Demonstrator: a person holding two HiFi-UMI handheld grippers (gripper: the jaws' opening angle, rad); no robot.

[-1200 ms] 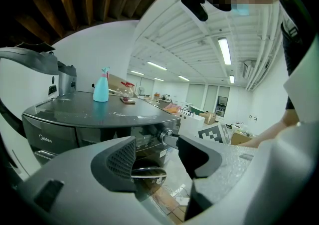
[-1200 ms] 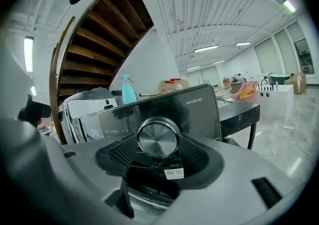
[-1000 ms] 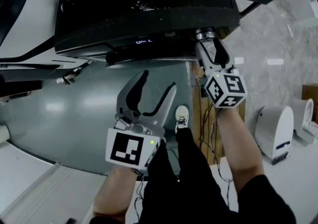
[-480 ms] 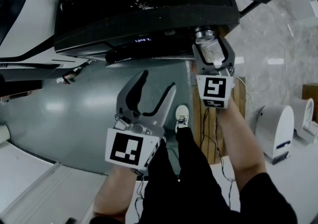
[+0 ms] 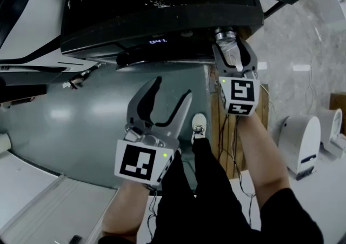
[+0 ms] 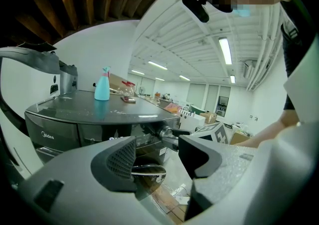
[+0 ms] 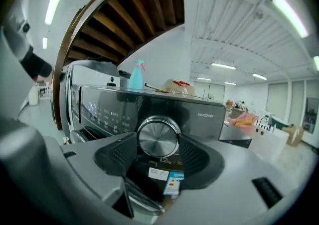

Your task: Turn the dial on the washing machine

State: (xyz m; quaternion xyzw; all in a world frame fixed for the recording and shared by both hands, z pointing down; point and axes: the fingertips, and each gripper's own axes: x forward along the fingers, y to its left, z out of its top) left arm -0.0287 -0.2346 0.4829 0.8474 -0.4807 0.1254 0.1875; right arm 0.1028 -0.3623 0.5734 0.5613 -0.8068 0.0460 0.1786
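Observation:
The dark washing machine (image 5: 157,15) fills the top of the head view, its lit display (image 5: 157,41) on the front panel. The silver dial (image 5: 225,35) sits at the panel's right end. My right gripper (image 5: 228,44) is level with it, and its jaws have just been closing, so both pads now press on the dial's rim. In the right gripper view the dial (image 7: 158,136) sits squarely between the jaws of my right gripper (image 7: 157,151). My left gripper (image 5: 173,87) hangs below the panel, open and empty; the left gripper (image 6: 157,156) view confirms this.
A blue spray bottle (image 7: 136,75) and small items stand on the machine's top. Right of the machine is a wooden panel (image 5: 221,129) with cables. A white rounded device (image 5: 300,143) sits on the floor at far right. My shoe (image 5: 198,126) is below the grippers.
My right gripper has rolled from a tilted pose to level around the dial, its marker cube turning with it. The left gripper has not moved.

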